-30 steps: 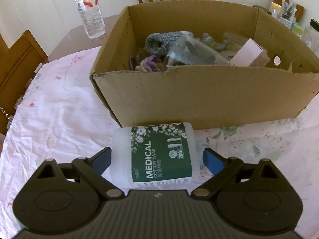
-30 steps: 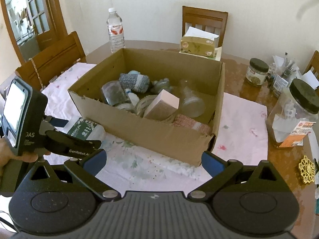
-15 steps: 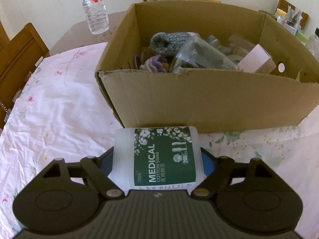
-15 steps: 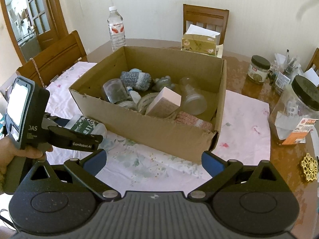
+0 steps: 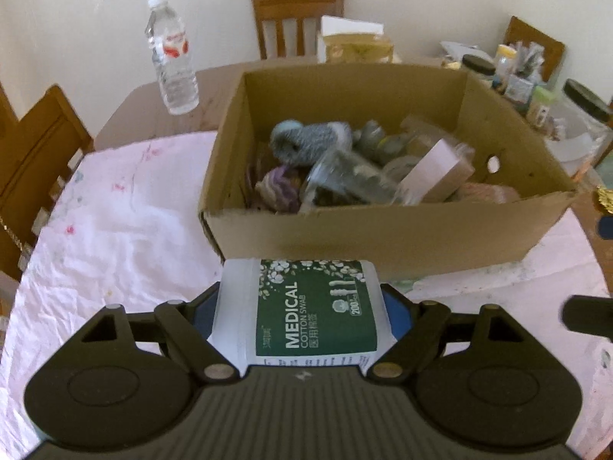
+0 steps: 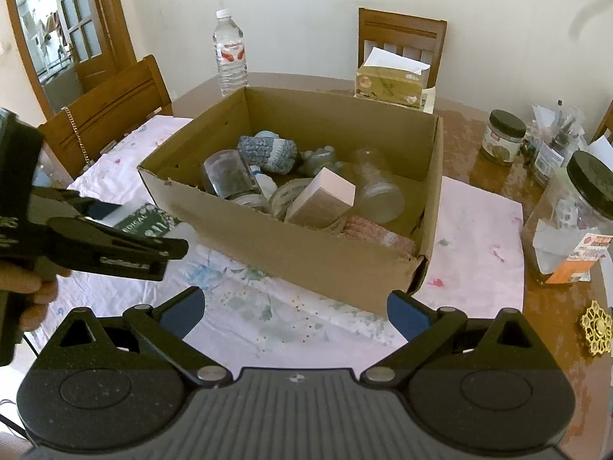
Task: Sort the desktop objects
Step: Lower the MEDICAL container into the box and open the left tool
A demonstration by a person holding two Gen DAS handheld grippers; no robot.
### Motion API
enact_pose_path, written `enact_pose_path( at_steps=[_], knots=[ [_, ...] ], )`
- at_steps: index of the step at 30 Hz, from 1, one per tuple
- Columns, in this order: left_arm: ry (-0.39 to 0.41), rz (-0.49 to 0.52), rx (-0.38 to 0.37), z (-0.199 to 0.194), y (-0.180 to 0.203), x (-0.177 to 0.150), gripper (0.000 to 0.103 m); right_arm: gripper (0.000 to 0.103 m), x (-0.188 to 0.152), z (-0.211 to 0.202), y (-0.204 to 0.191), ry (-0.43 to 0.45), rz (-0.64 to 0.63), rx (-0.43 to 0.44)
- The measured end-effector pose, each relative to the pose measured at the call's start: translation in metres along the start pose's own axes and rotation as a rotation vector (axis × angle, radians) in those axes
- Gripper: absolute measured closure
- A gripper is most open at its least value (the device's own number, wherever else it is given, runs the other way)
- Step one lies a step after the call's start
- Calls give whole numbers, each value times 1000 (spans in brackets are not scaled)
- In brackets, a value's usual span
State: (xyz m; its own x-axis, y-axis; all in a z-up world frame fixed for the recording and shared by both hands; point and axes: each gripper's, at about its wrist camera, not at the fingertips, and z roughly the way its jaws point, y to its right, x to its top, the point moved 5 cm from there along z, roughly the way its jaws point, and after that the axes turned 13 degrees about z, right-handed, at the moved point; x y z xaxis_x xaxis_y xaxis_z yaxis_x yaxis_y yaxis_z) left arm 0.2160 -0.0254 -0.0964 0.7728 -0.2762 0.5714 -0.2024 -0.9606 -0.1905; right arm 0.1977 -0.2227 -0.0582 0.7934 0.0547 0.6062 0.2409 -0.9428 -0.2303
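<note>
Looking past my left tongs [image 5: 302,306], the cardboard box [image 5: 383,230] sits directly ahead on the tabletop [image 5: 115,230], its open top just beyond and above the cotton swab tub [image 5: 306,306] pinched between my blue pads, long axis pointing straight at the box. My left tongs angle downward and are nearer; my right tongs [image 6: 295,312] hover spread and empty, beside them.

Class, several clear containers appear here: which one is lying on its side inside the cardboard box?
The clear glass jar beside the grey knitted sock lies tipped over in the cardboard box. The water bottle and black-lidded jars stand upright on the table.
</note>
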Motion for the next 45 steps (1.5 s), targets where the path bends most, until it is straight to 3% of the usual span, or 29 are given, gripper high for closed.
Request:
enact_pose_path(
  at_steps=[10,17,25,38,45],
  knots=[
    [47,38,-64,-31,3,23,20,0,4,-3,-4,11,-15,6],
    [110,57,-85,-41,1,57,20,0,7,-8,-3,26,-17,10],
    [156,104,-85,-33,8,96,20,0,11,-13,0,46,-18,7],
    [159,106,-78,5,14,138,19,0,15,-17,10,58,-7,-14],
    [184,78,-77,6,10,150,11,0,18,-19,17,65,1,-29]
  ],
)
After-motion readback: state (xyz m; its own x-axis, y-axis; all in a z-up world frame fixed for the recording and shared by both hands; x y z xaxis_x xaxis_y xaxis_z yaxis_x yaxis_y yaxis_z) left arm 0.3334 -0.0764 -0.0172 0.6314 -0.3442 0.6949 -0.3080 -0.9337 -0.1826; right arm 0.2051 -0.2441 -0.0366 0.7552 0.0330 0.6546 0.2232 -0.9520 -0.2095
